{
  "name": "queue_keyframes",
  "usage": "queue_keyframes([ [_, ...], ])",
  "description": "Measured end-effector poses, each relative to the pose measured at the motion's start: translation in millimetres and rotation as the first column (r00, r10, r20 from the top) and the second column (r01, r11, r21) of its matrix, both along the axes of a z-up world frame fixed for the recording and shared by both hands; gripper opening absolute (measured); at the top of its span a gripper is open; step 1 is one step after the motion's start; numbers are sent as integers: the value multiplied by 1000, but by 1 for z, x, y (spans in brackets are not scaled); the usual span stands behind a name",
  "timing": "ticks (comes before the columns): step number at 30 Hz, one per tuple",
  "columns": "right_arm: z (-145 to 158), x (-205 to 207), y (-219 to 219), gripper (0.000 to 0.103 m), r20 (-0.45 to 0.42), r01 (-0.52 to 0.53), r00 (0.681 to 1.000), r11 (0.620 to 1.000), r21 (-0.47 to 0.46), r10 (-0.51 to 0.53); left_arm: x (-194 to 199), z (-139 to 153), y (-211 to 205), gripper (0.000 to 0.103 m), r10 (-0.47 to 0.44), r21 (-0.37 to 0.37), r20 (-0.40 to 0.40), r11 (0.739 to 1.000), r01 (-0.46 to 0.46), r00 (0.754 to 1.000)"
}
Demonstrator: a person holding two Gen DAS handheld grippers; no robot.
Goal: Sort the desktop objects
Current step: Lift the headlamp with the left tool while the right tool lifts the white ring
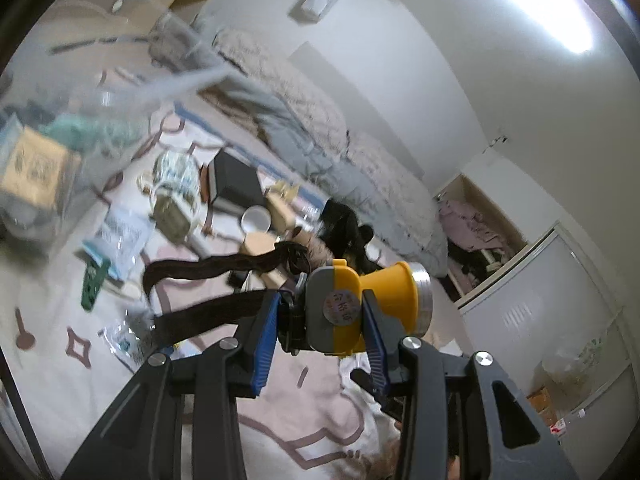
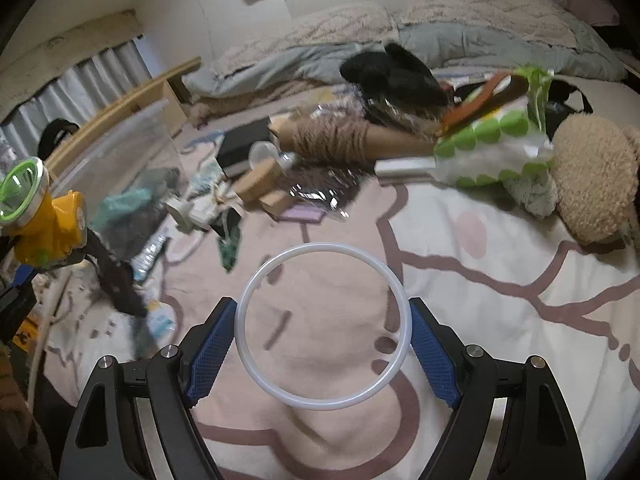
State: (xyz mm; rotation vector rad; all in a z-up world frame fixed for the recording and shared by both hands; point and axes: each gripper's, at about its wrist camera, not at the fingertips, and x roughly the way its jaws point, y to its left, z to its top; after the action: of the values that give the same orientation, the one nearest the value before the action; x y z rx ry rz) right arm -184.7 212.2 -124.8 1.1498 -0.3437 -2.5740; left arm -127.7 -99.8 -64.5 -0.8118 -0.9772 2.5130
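ok so both claws are loaded right now. The left gripper [image 1: 322,316] is clamped narrow on a yellow and grey headlamp [image 1: 360,304], blue pads [image 1: 264,344] squeezing its grey body from both sides, held up off the bed. Its dark strap [image 1: 208,272] trails off toward 9 o'clock, hanging loose. From the right wrist camera you can see the same headlamp [image 2: 48,216] way over at 9 o'clock, green-rimmed lens facing up.

The right gripper [image 2: 322,334] is spread wide and pinching a white ring [image 2: 256,376] across its width, one blue pad touching each side, and you look straight through the hoop at the pink bedspread [image 2: 500,248].

The rest of the clutter is up at 12 o'clock in that view: a black box [image 2: 244,146], a cardboard tube wrapped in twine [image 2: 340,138], a green-dotted bag [image 2: 492,148] at 1 o'clock and a tan plush toy [image 2: 592,176] just beside it at 2. There's a clear plastic bin [image 2: 120,152] at 10 o'clock with some teal stuff inside, too blurry to say what
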Motion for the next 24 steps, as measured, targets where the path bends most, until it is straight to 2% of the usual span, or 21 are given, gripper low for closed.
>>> queue_keyframes([
  [11, 45, 6, -13, 84, -82, -13, 997, 1000, -8, 12, -11, 56, -9, 39, -7, -37, -94, 999, 4, 996],
  [15, 59, 8, -19, 84, -100, -26, 995, 999, -22, 24, -17, 71, -13, 39, -5, -25, -116, 1000, 2, 993],
  [20, 76, 10, -26, 84, -119, -48, 992, 998, -27, 44, -22, 89, -28, 39, 21, 2, -143, 1000, -21, 989],
  [24, 92, 10, -33, 84, -129, -75, 989, 997, -31, 71, -27, 107, -48, 39, 66, -14, -166, 998, -69, 984],
])
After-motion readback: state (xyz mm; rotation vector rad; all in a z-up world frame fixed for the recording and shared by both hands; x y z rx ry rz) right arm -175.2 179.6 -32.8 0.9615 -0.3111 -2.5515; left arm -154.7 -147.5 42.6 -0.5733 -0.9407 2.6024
